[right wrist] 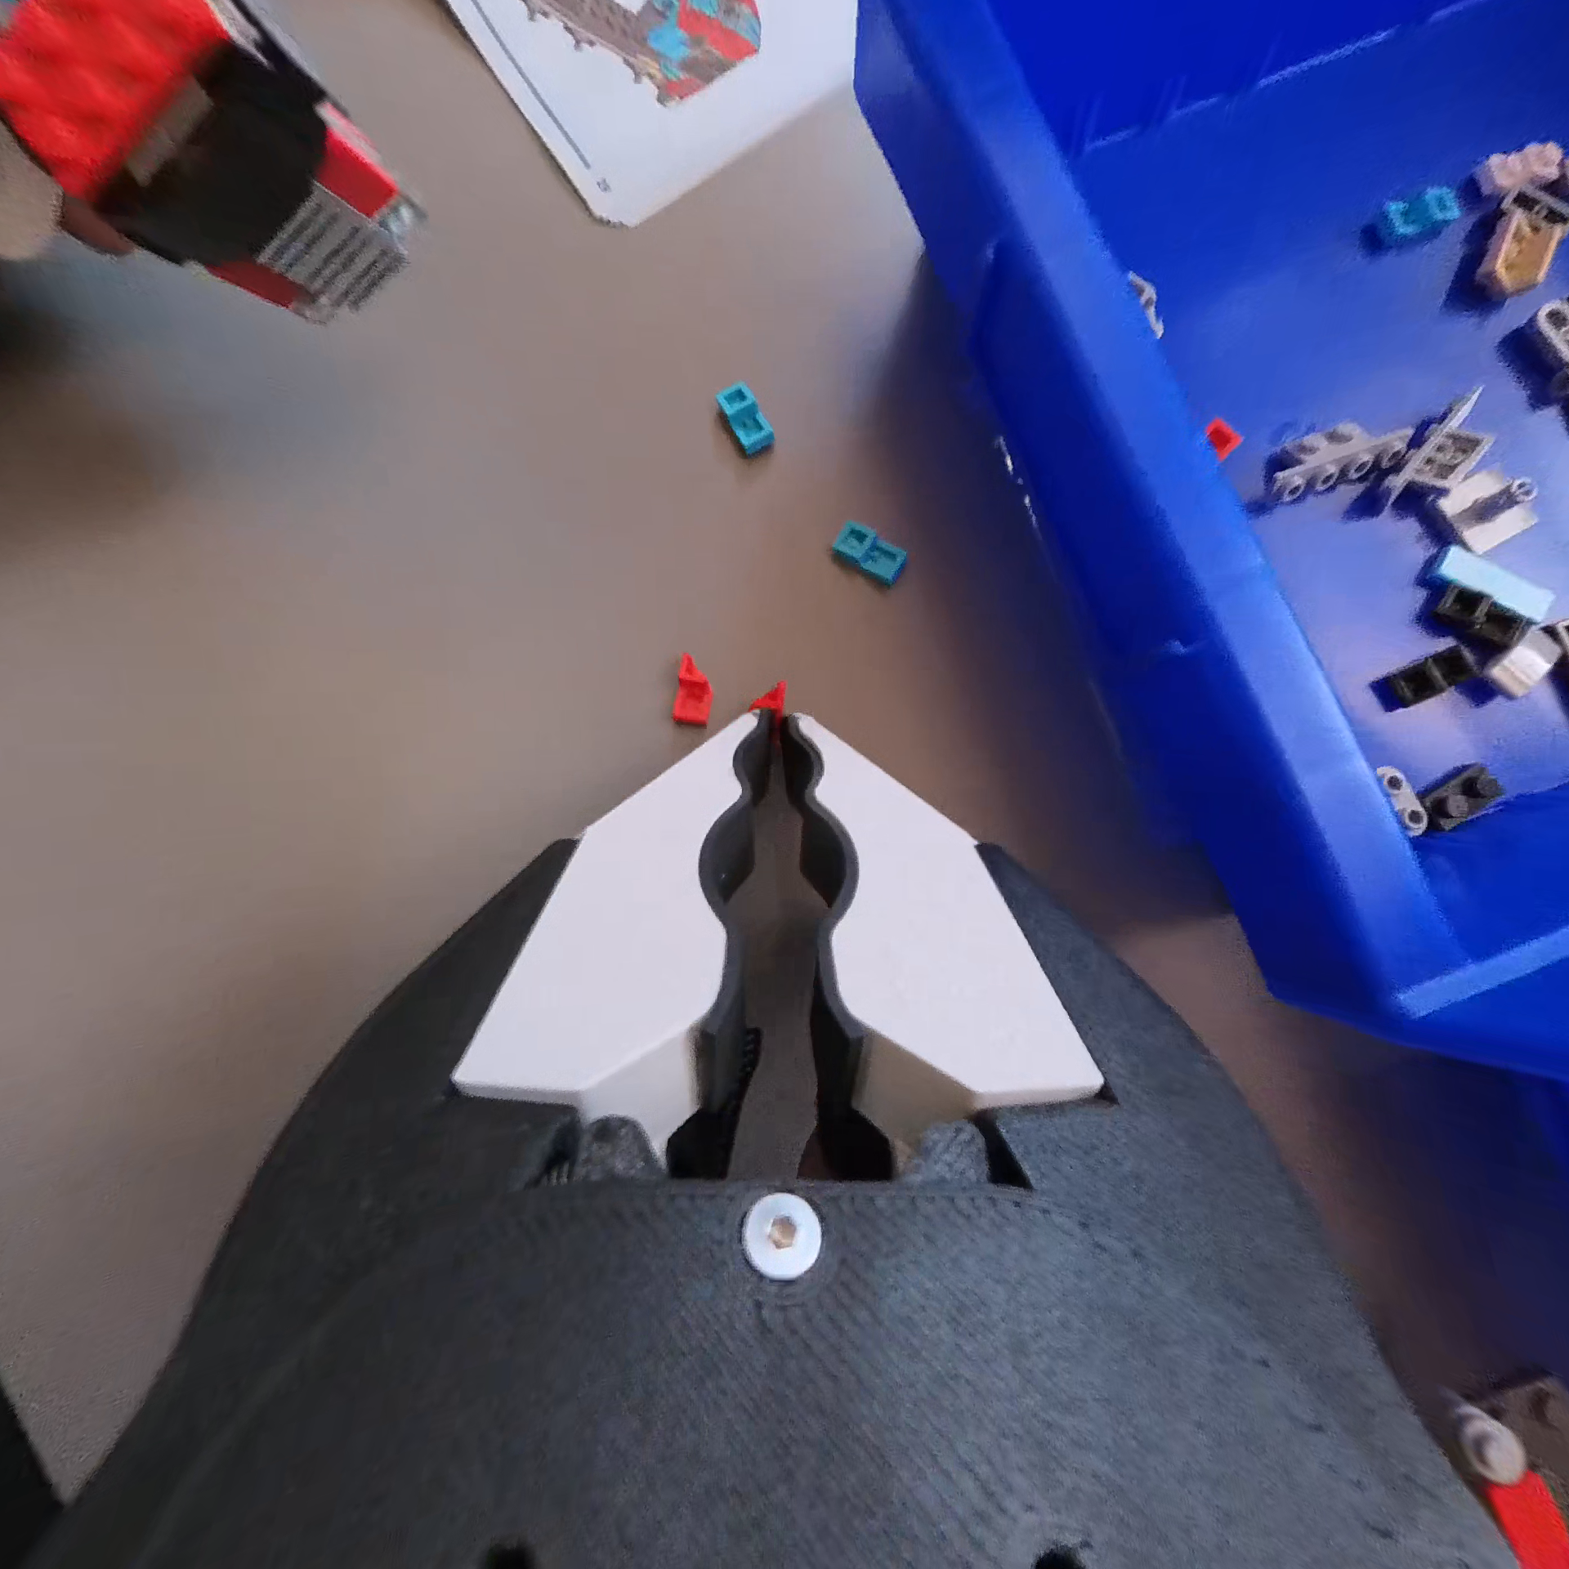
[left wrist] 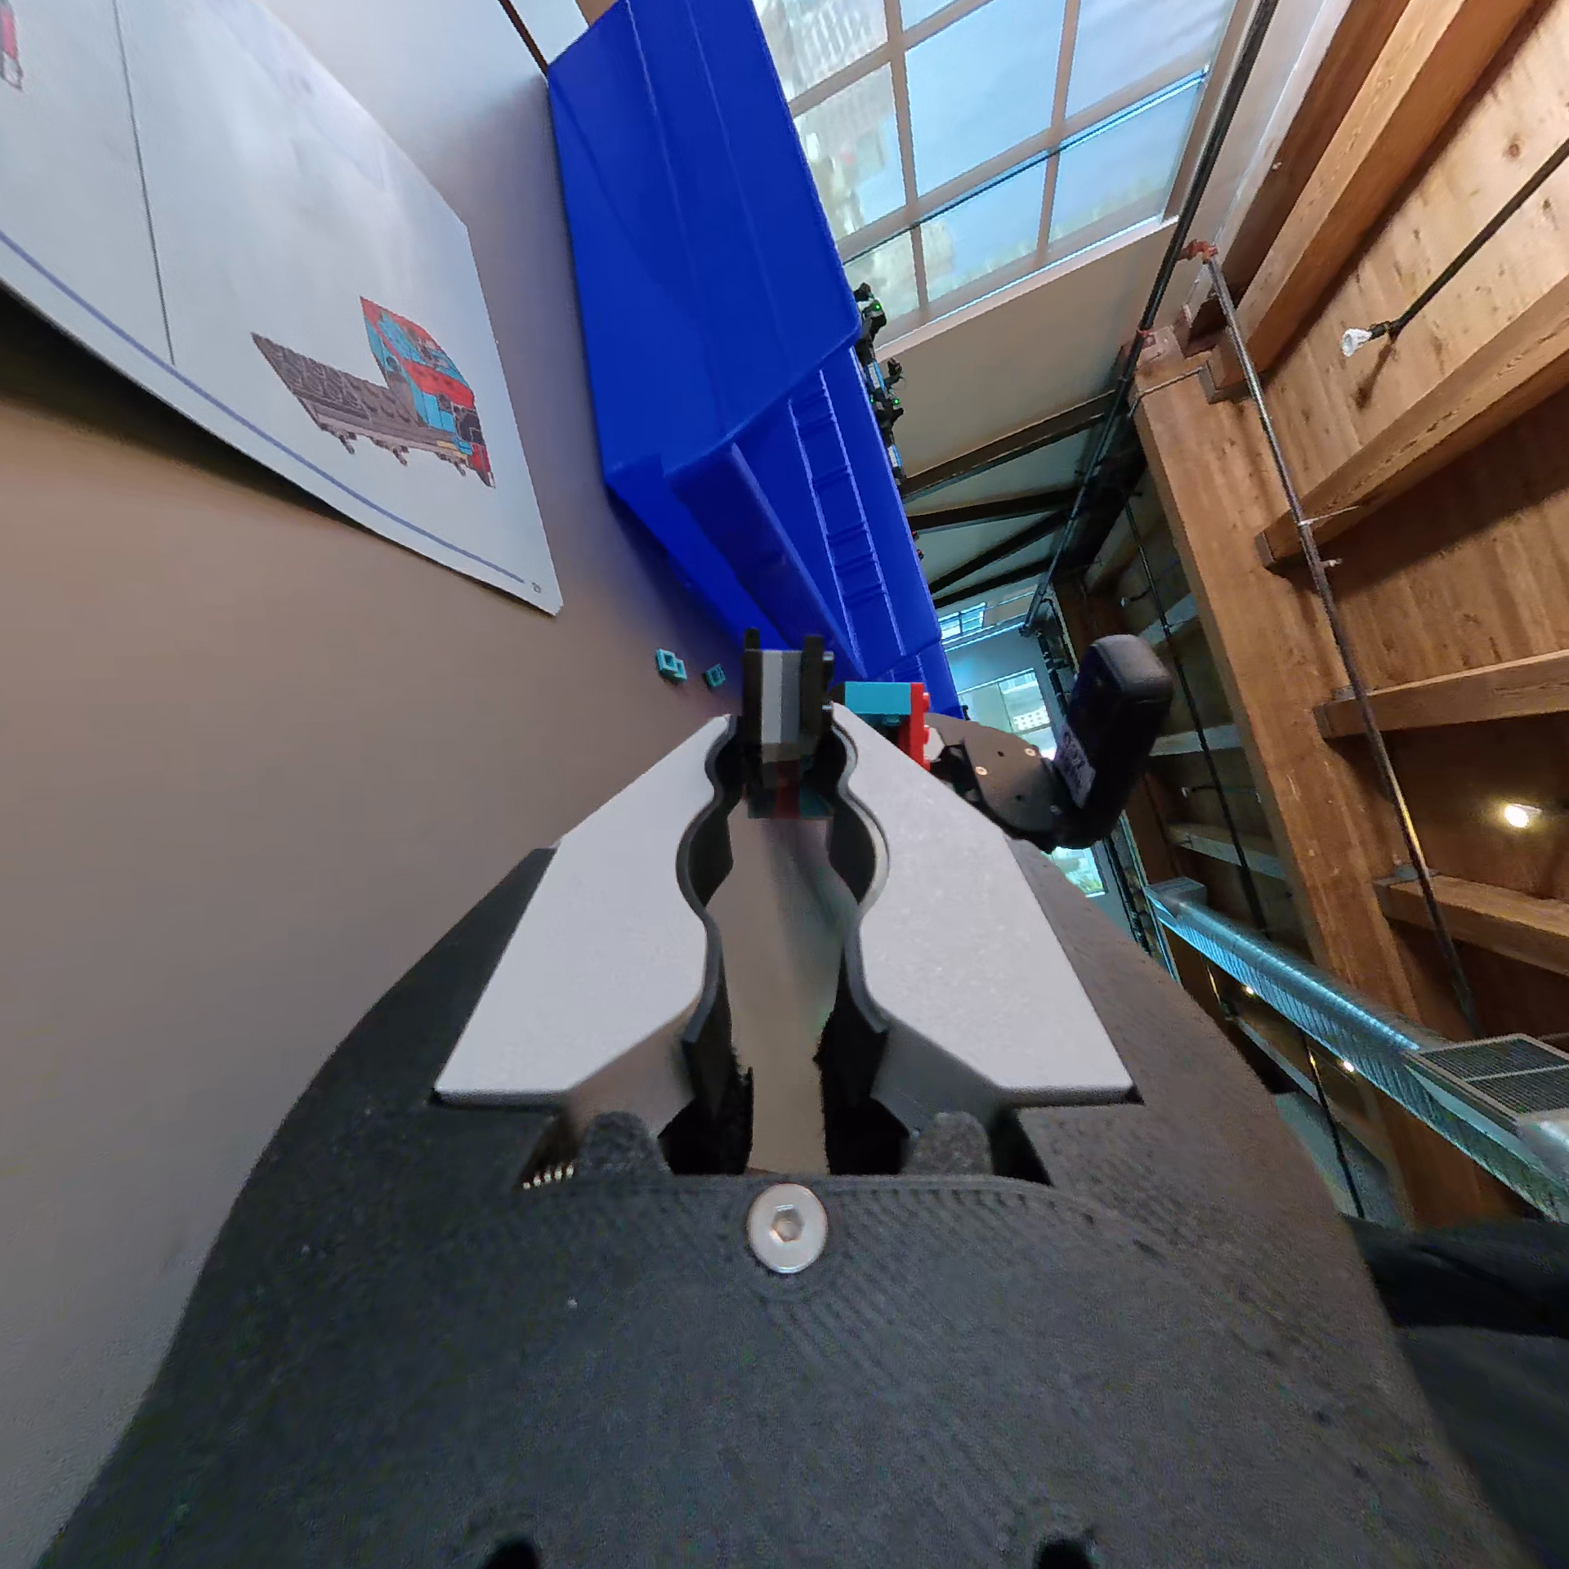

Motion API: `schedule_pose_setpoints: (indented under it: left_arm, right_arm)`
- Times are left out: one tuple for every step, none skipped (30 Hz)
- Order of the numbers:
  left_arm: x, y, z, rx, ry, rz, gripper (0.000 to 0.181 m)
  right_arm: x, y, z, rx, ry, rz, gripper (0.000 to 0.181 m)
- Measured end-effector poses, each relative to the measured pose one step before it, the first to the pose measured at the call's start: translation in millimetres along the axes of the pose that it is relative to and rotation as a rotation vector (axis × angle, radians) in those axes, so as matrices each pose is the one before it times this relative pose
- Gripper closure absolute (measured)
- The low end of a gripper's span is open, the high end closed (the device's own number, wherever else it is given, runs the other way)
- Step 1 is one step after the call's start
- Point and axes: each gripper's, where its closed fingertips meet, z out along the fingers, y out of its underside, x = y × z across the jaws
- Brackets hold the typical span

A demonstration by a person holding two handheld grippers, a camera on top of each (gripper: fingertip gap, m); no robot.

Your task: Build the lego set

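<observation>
- Tongs, right (right wrist: 773, 717): pinching small red piece (right wrist: 769, 698) just above surface (right wrist: 424, 594), likely for fitting.
- Tongs, left (left wrist: 785, 730): clamped on part-built model (left wrist: 783, 730), held aloft for access.
- Teal pieces (right wrist: 745, 418), spare red piece (right wrist: 692, 679): loose nearby.
- Blue bin (right wrist: 1104, 509): stock beside.

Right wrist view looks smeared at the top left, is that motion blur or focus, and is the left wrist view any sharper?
Right wrist view: the model at top left is streaked, which looks like motion blur; the red piece in the right gripper stays fairly crisp. Left wrist view: sharper, the model in the left gripper reads clearly, though wide-angle bending tilts the windows.
</observation>
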Motion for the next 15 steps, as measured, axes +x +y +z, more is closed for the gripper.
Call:
schedule_pose_setpoints:
  left_arm:
    - [0.14, 0.00, -0.90, -0.0024, 0.0037, -0.0019, 0.165]
    - [0.22, -0.48, -1.00, -0.0005, 0.0040, -0.0024, 0.165]
    - [0.25, -0.46, -0.86, 0.0004, 0.0048, -0.0034, 0.165]
    - [0.30, -0.47, -0.65, 0.0003, 0.0060, -0.0045, 0.165]
    - [0.44, -0.32, -0.47, -0.0002, 0.0070, -0.0054, 0.165]
    - [0.54, -0.14, -0.14, -0.0007, 0.0065, -0.0053, 0.165]
    - [0.27, -0.01, -0.02, -0.0010, 0.0044, -0.0036, 0.165]
    - [0.15, 0.12, 0.05, -0.0011, 0.0024, -0.0020, 0.165]
    - [0.07, 0.00, 0.12, -0.0011, 0.0015, -0.0017, 0.165]
    - [-0.02, -0.09, 0.08, -0.0006, 0.0013, -0.0026, 0.165]
    - [-0.02, -0.11, -0.01, 0.0002, 0.0020, -0.0038, 0.165]
    - [-0.06, -0.46, -0.11, 0.0011, 0.0029, -0.0042, 0.165]
    - [0.17, -0.42, -0.21, 0.0016, 0.0033, -0.0045, 0.165]
    - [0.02, -0.47, -0.09, 0.0014, 0.0038, -0.0049, 0.165]
    - [0.16, -0.30, -0.12, 0.0009, 0.0037, -0.0048, 0.165]
  right_arm:
    - [-0.34, -1.86, 0.65, 0.0180, 0.0008, 0.0130, 0.179]
    - [-0.23, -0.63, 0.62, 0.0094, -0.0041, 0.0175, 0.179]
    - [0.12, -0.31, 0.41, 0.0079, -0.0027, 0.0118, 0.179]
    - [0.35, -0.47, 0.20, 0.0094, -0.0012, 0.0088, 0.179]
    - [0.78, -0.43, 0.27, 0.0109, -0.0004, 0.0102, 0.178]
    - [0.54, -0.45, 0.20, 0.0118, -0.0025, 0.0112, 0.177]
    - [0.30, -0.24, 0.13, 0.0126, -0.0051, 0.0130, 0.175]
    - [0.21, -0.25, 0.23, 0.0125, -0.0058, 0.0125, 0.172]
    - [0.51, -0.05, -0.33, 0.0087, -0.0020, 0.0062, 0.170]
    - [1.50, -1.12, -1.18, 0.0109, 0.0079, 0.0010, 0.169]
    - [0.35, -2.51, -1.36, 0.0195, 0.0019, -0.0014, 0.168]
    - [0.12, -2.68, -1.15, 0.0194, -0.0009, 0.0011, 0.166]
    - [0.69, -1.65, -0.64, 0.0121, 0.0035, 0.0024, 0.165]
    - [1.29, -0.50, -0.12, 0.0041, 0.0089, -0.0007, 0.164]
    - [1.53, -0.99, 0.04, 0.0059, 0.0127, -0.0024, 0.162]
